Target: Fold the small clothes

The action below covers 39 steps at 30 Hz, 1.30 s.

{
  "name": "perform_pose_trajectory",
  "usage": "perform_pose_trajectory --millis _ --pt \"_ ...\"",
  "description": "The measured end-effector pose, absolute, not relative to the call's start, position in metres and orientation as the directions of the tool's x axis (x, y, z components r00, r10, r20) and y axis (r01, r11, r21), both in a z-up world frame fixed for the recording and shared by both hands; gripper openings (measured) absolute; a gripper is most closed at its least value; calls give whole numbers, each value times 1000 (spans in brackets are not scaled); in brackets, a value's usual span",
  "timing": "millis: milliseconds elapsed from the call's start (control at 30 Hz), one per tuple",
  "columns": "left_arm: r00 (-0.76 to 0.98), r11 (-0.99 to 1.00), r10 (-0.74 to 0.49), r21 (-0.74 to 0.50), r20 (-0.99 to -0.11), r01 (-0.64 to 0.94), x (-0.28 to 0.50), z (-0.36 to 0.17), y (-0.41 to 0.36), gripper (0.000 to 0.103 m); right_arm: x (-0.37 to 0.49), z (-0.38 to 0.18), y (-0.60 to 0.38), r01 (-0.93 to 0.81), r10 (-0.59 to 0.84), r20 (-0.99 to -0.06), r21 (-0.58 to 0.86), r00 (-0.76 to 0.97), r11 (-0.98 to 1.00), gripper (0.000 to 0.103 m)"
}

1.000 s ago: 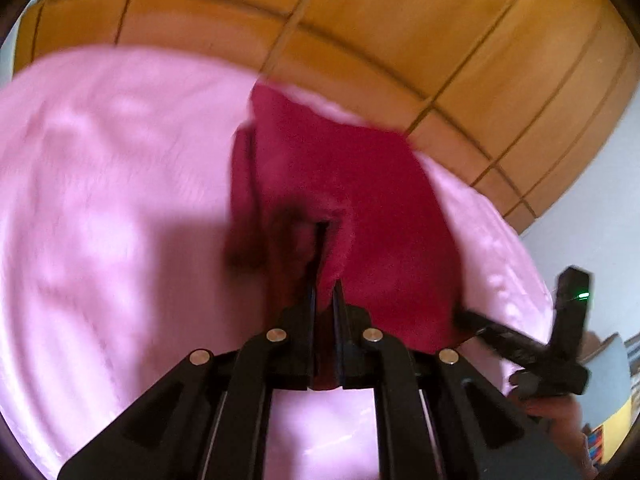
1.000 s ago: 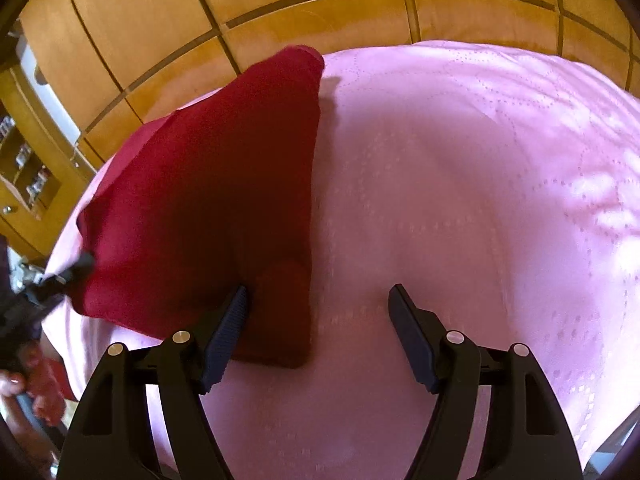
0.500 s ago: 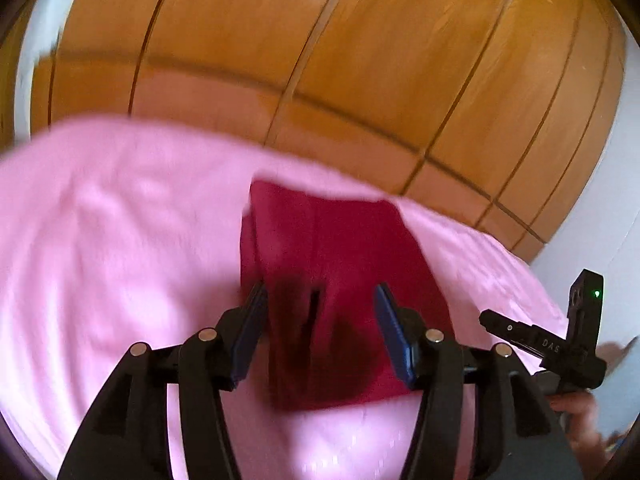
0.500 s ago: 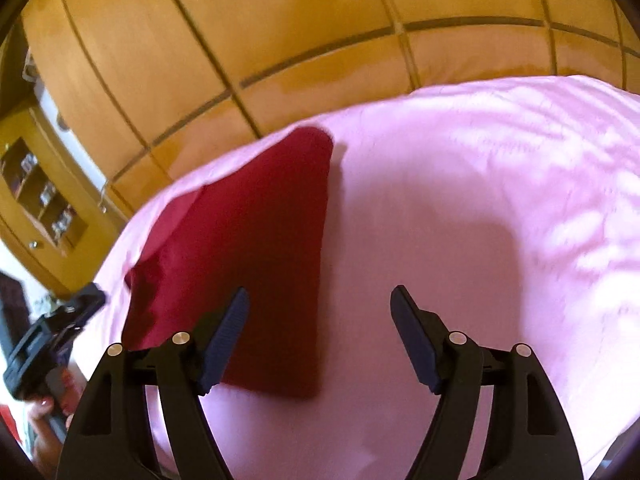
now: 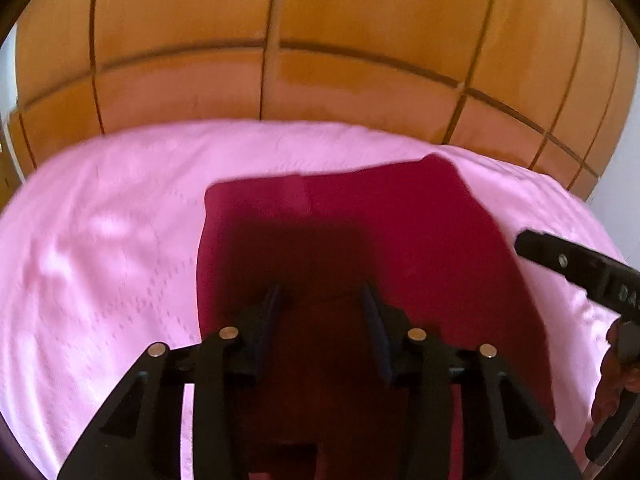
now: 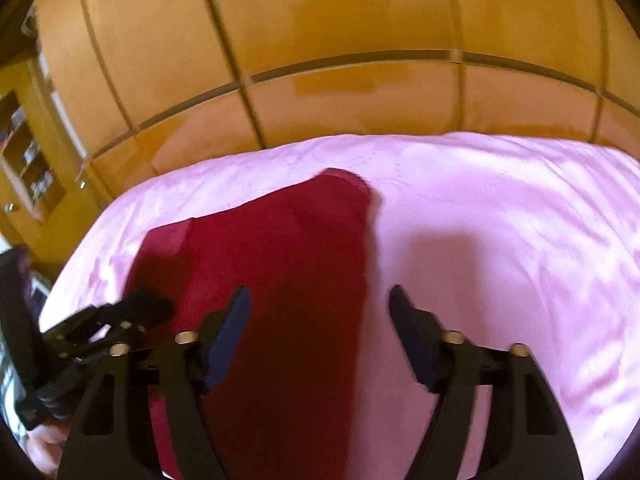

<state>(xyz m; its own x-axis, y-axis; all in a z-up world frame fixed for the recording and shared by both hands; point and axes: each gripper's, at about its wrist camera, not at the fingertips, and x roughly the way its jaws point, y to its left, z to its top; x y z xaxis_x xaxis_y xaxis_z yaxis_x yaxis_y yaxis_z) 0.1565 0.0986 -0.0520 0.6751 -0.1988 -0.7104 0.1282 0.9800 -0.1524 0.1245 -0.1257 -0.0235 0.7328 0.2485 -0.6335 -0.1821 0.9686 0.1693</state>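
Observation:
A dark red garment [image 5: 360, 232] lies folded flat on the pink bedspread [image 5: 100, 260]. It also shows in the right wrist view [image 6: 280, 248]. My left gripper [image 5: 320, 304] is open and empty, held above the near part of the garment. My right gripper [image 6: 320, 312] is open and empty, above the garment's right edge. The right gripper's finger [image 5: 576, 264] shows at the right of the left wrist view. The left gripper [image 6: 120, 316] shows at the left of the right wrist view.
A wooden panelled wardrobe [image 5: 320, 40] stands behind the bed. A wooden shelf unit [image 6: 32, 168] is at the far left in the right wrist view. The pink bedspread [image 6: 520, 240] spreads wide to the right of the garment.
My left gripper let go of the garment and opened. Both grippers lifted and pulled back from the garment, which now lies flat.

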Motion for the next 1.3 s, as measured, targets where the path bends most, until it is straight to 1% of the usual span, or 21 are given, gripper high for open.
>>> perform_pose_trajectory --millis 33,133,267,367,433,600,700,733,767,800,833,867,900,1000,1100,1167,1200,1233,1267,1300 --pt "675 979 -201 -157 -710 127 157 -56 101 39 128 -24 -119 -202 255 -639 156 726 967 52" --pt "697 981 -193 -131 -690 142 153 -63 101 39 142 -29 -102 -242 261 -659 122 706 963 52" --pt "725 985 -166 -86 -669 147 151 -69 94 40 153 -34 -85 -242 201 -670 34 715 970 52" --pt "740 986 -162 -78 -653 147 150 -72 91 40 164 -41 -79 -223 144 -681 -30 718 974 52" --pt "740 985 -168 -85 -651 149 152 -75 92 40 169 -48 -76 -217 113 -685 -67 719 974 54" --pt "735 979 -203 -133 -647 154 155 -77 100 40 178 -59 -79 -200 106 -683 -59 722 978 58" --pt "737 979 -201 -127 -646 157 153 -76 98 40 178 -61 -80 -196 110 -676 -52 729 979 59" --pt "738 979 -202 -125 -644 159 153 -74 97 42 176 -60 -81 -199 115 -673 -48 731 979 62" --pt "737 976 -219 -136 -640 172 152 -71 97 52 175 -59 -81 -203 122 -671 -43 732 978 65" --pt "734 972 -235 -149 -637 182 151 -69 97 70 174 -57 -82 -209 135 -667 -32 732 977 67" --pt "737 969 -248 -160 -629 190 148 -63 97 79 170 -53 -87 -224 166 -661 -3 731 975 76" --pt "752 972 -236 -153 -615 180 144 -57 98 90 167 -50 -89 -231 185 -656 17 732 973 82" --pt "778 975 -220 -144 -589 167 139 -48 101 90 164 -46 -94 -235 202 -645 35 737 971 82" --pt "794 977 -208 -151 -571 148 137 -37 110 90 154 -33 -116 -208 210 -619 77 756 975 82" --pt "782 985 -143 -163 -606 54 149 -40 128 90 157 -26 -146 -150 222 -613 168 758 974 82" --pt "740 981 -108 -191 -664 -28 163 -51 141 89 164 -27 -156 -122 216 -633 189 743 974 82" --pt "707 978 -110 -201 -698 -47 170 -58 144 88 168 -30 -157 -116 209 -654 183 727 976 81" --pt "679 977 -112 -205 -725 -58 176 -67 146 86 174 -36 -155 -123 203 -687 164 698 979 67" --pt "671 979 -108 -196 -734 -57 178 -74 145 85 176 -40 -152 -144 214 -701 159 681 977 55" --pt "677 983 -99 -176 -730 -47 178 -79 143 85 179 -45 -148 -172 237 -709 164 664 971 53"
